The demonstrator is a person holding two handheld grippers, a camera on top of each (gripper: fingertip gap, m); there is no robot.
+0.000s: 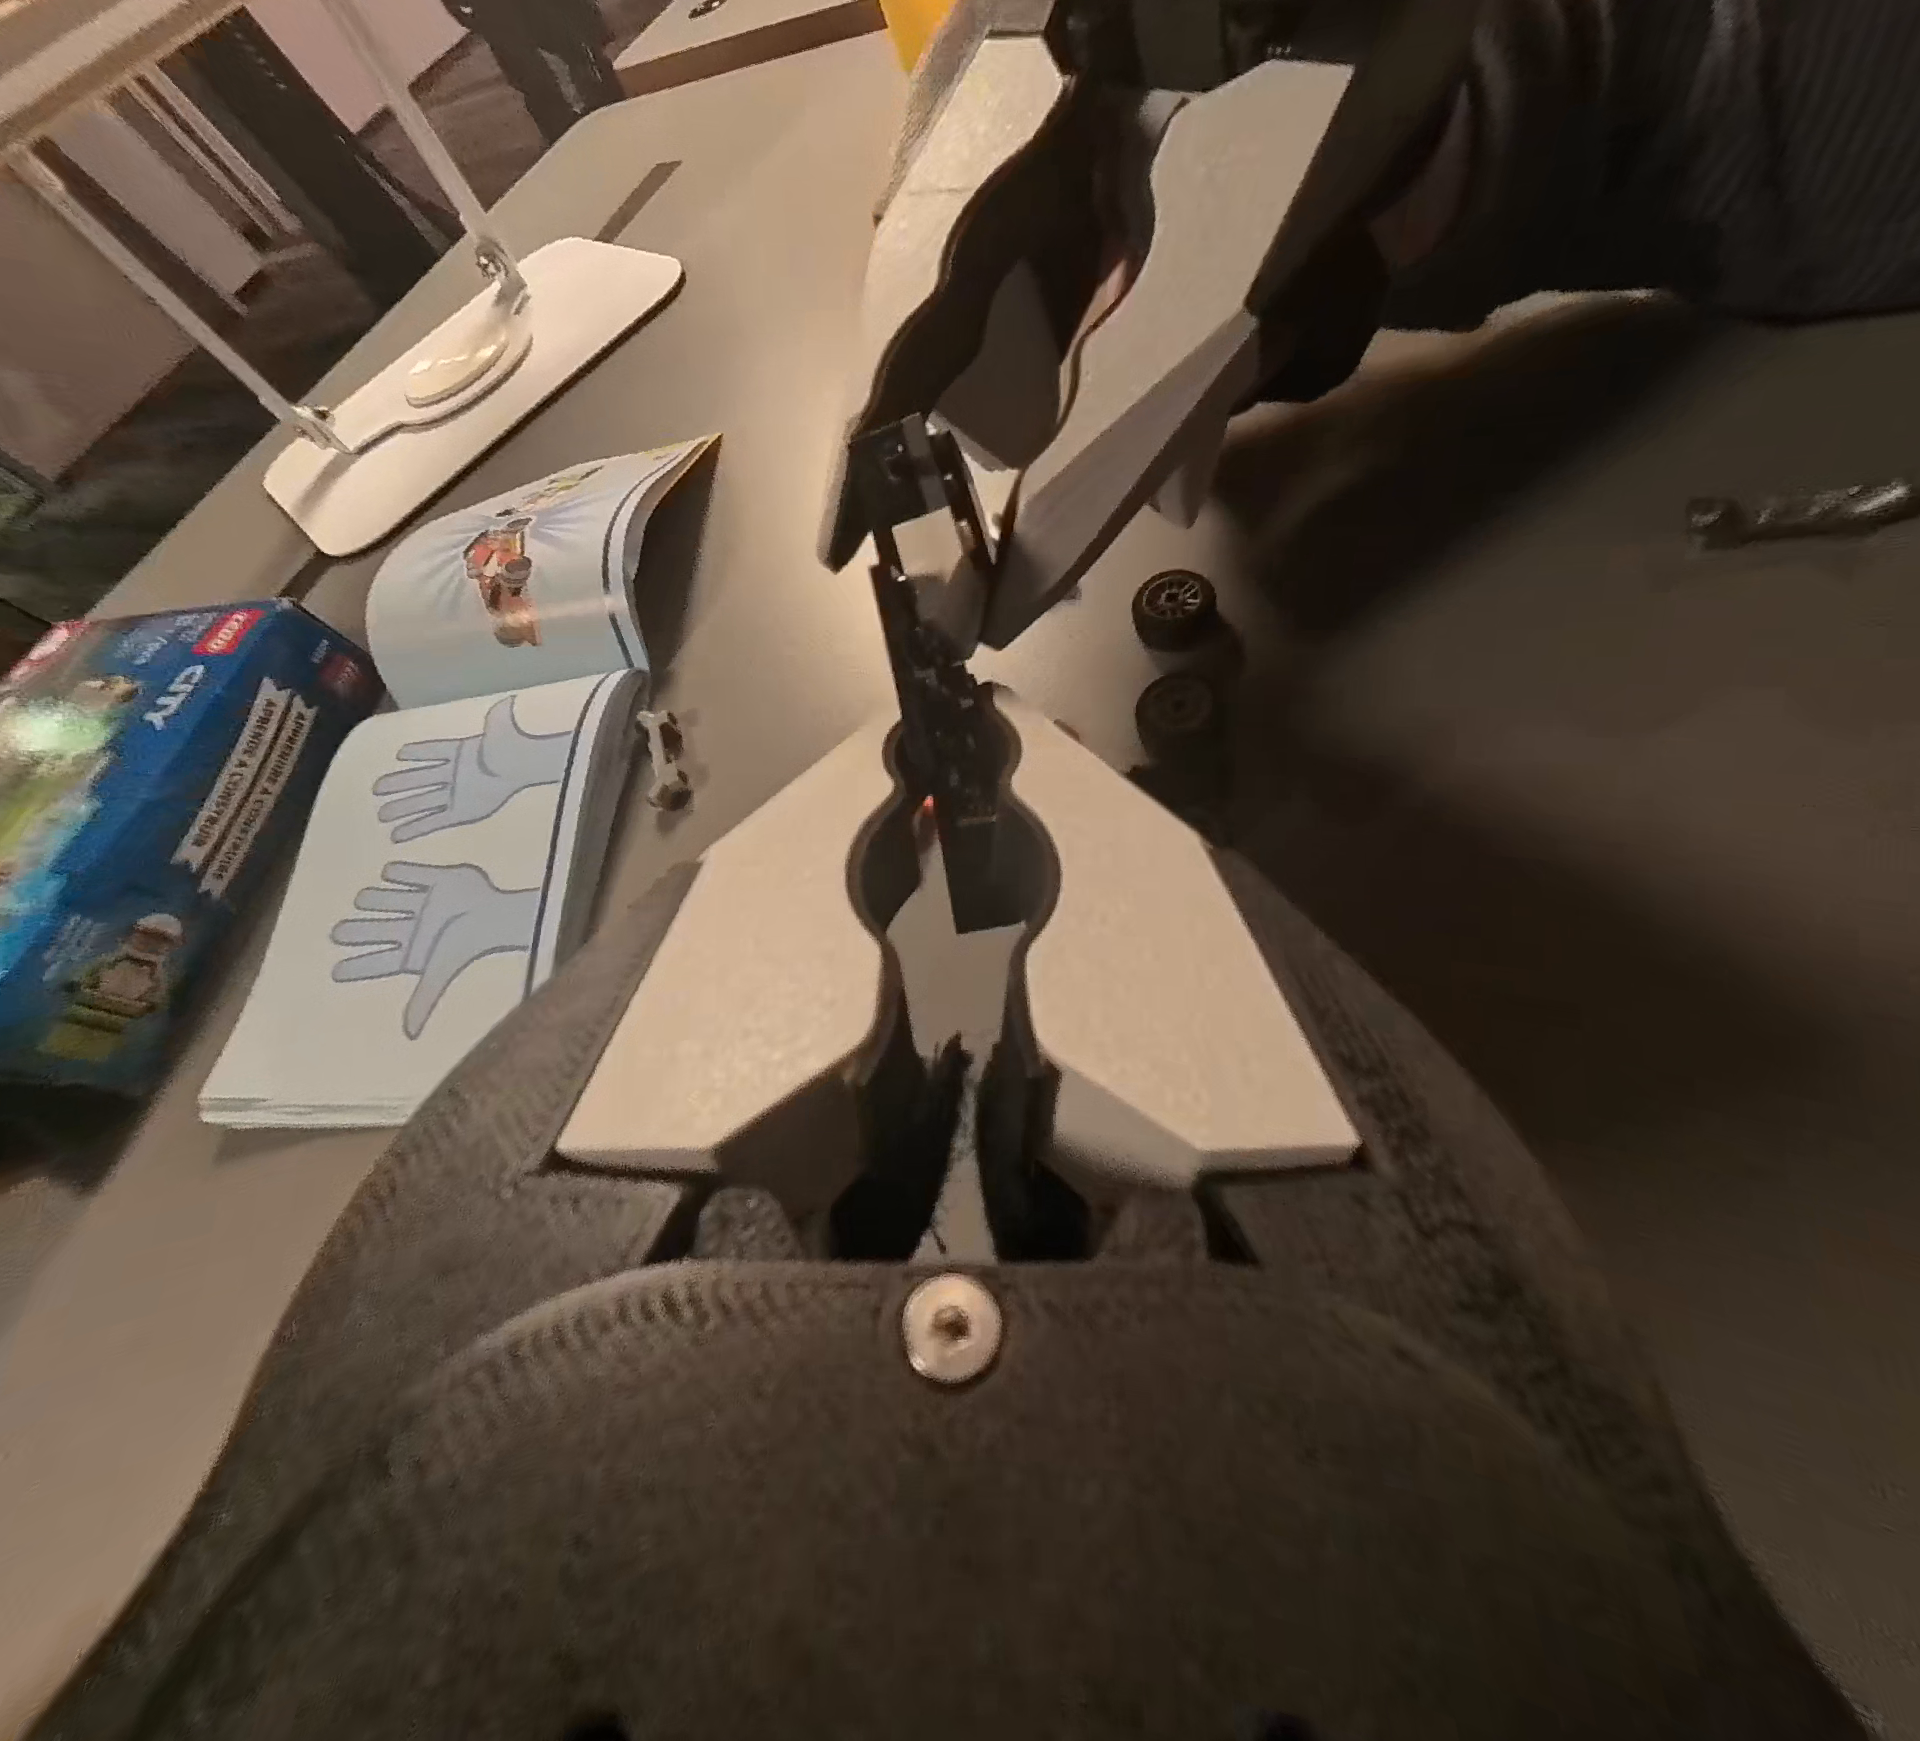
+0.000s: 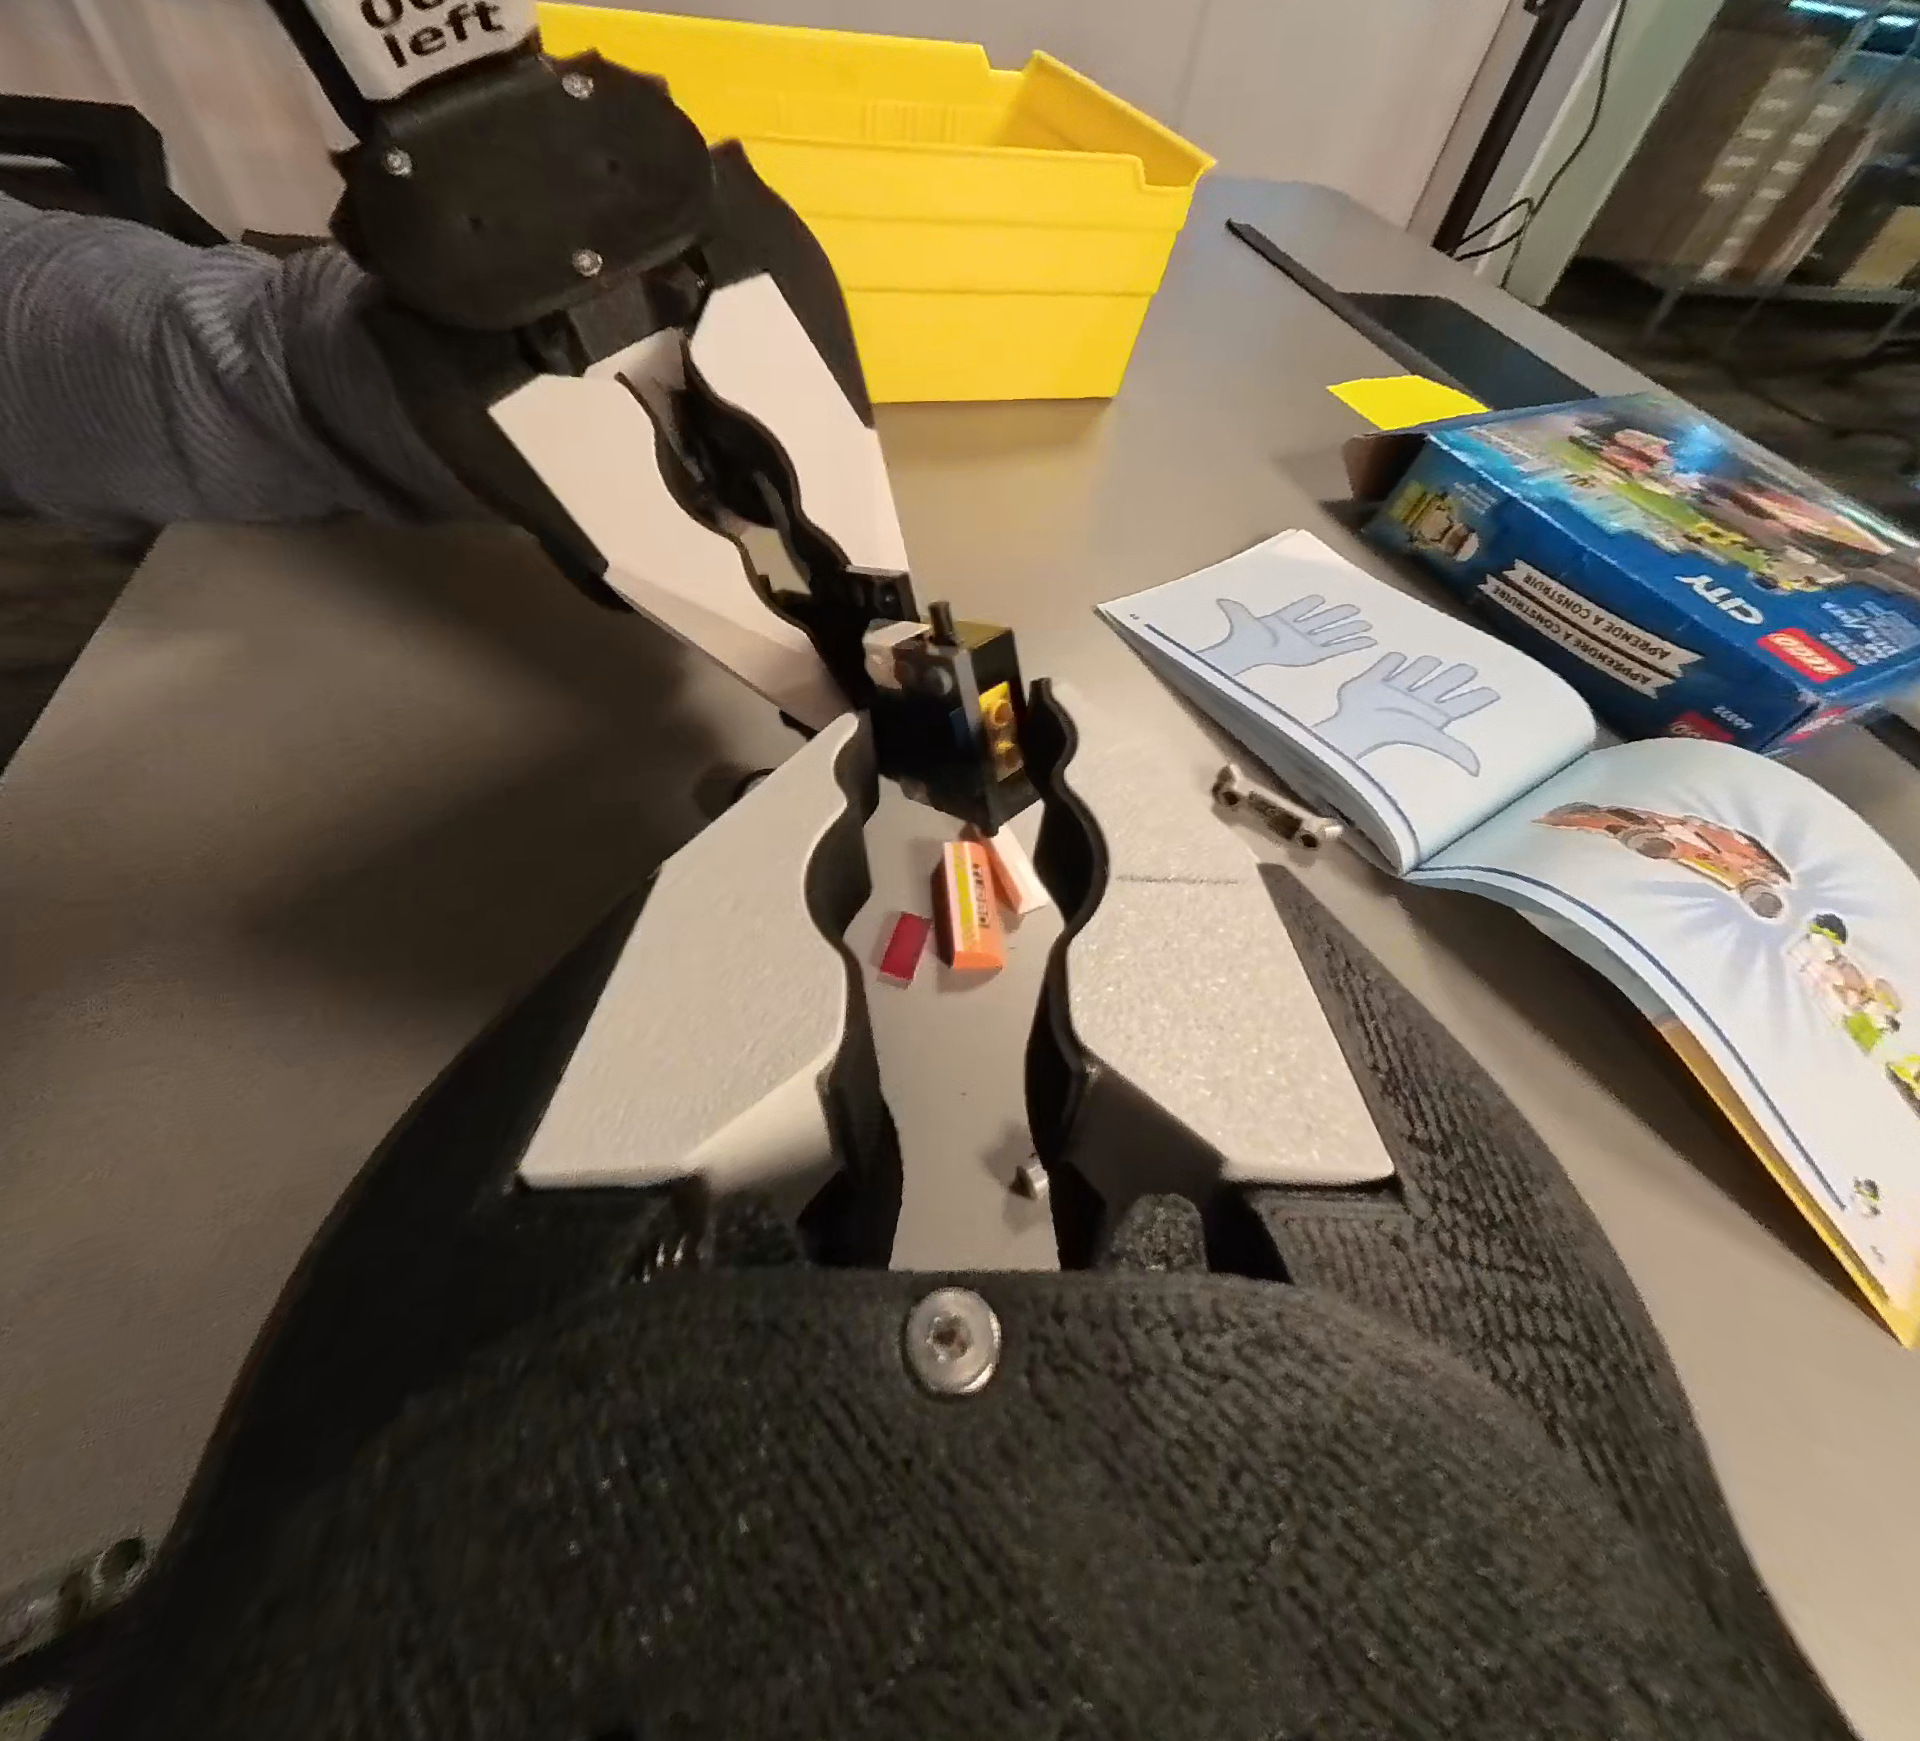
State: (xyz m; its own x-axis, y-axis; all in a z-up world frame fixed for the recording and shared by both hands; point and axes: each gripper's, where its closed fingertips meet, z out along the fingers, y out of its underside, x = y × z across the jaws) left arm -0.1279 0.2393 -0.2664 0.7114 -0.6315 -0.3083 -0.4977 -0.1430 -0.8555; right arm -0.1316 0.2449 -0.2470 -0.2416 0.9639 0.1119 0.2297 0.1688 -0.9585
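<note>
A black brick assembly [image 2: 951,725] with a small yellow brick in its side hangs above the grey table [image 2: 312,808], held at both ends. My left gripper [image 1: 948,741] is shut on its thin black plate [image 1: 940,787], seen edge-on in the left wrist view. My right gripper [image 2: 948,725] is shut on the blocky end, with both pads against its sides. In the left wrist view the right gripper [image 1: 920,538] comes down from above. In the right wrist view the left gripper [image 2: 873,595] reaches in from the upper left.
An orange tile [image 2: 966,917], a red tile [image 2: 902,945] and a white tile lie under the assembly. Two black wheels [image 1: 1174,611], a grey axle piece [image 2: 1273,813], an open booklet [image 2: 1351,683], a blue box [image 2: 1662,548], a yellow bin [image 2: 935,237] and a white stand base [image 1: 488,361] are around. Left and right tips are no more than a few centimetres apart.
</note>
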